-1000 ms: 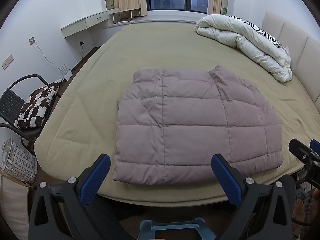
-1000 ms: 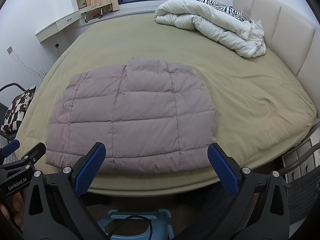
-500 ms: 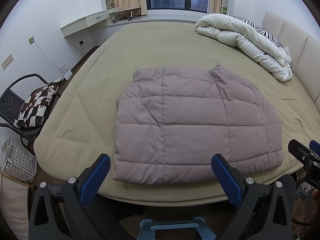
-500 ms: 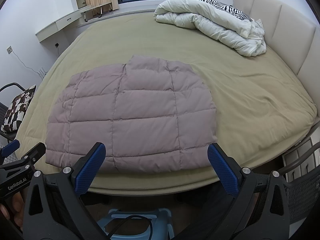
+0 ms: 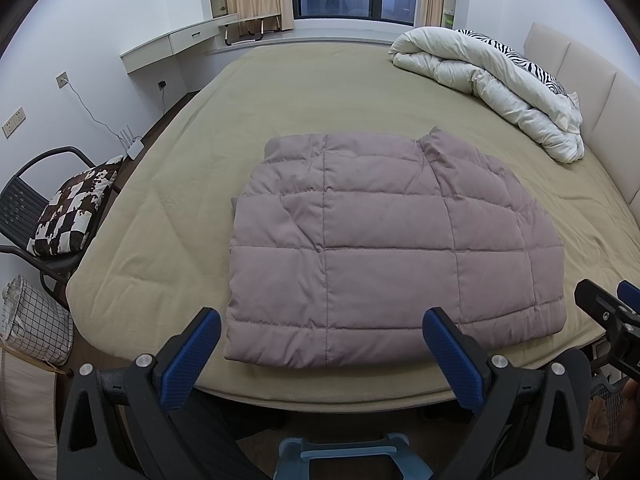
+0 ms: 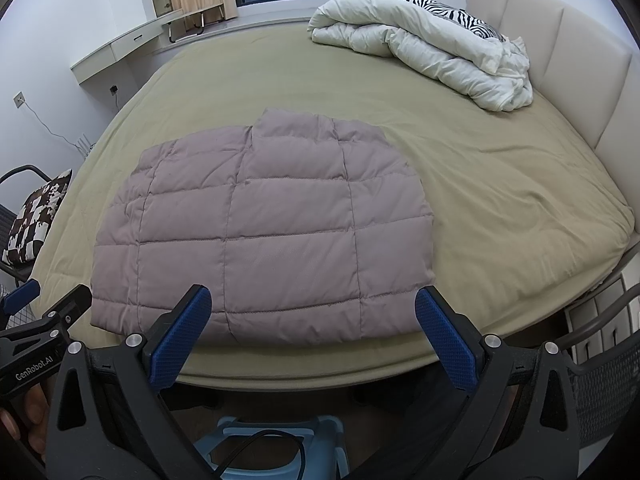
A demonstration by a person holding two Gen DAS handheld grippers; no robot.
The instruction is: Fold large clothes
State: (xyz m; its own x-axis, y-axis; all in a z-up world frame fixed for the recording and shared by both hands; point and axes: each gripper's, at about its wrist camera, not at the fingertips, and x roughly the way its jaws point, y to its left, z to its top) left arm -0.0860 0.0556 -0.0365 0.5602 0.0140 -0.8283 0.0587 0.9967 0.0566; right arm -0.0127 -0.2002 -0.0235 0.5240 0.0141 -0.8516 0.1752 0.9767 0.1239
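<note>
**Left wrist and right wrist views: both grippers hang wide open short of the jacket's hem**

Left wrist view shows the left gripper [image 5: 320, 344] with its blue-padded fingers [image 5: 188, 364] spread wide and holding nothing. Straight ahead of them, on the near part of the bed [image 5: 168, 184], lies the mauve quilted puffer jacket [image 5: 384, 252], flat, back side up, apparently with its sleeves tucked under. Its hem runs crosswise just beyond the fingertips, close to the bed's front edge; its collar points away, toward the rolled white duvet [image 5: 492, 80] far ahead to the right.

From the right wrist view, the right gripper [image 6: 312, 328] is likewise spread and empty, and the jacket [image 6: 264, 232] sits ahead and a little to the left of its fingers [image 6: 448, 344].

Neither gripper touches the cloth. The jacket's collar-to-hem axis lies along the direction both pairs of fingers point, so the hem corners are the nearest hold: the left corner falls to the left gripper, the right corner to the right one. Judging by this, the likely next step is pinching the hem and carrying it toward the collar.
</note>
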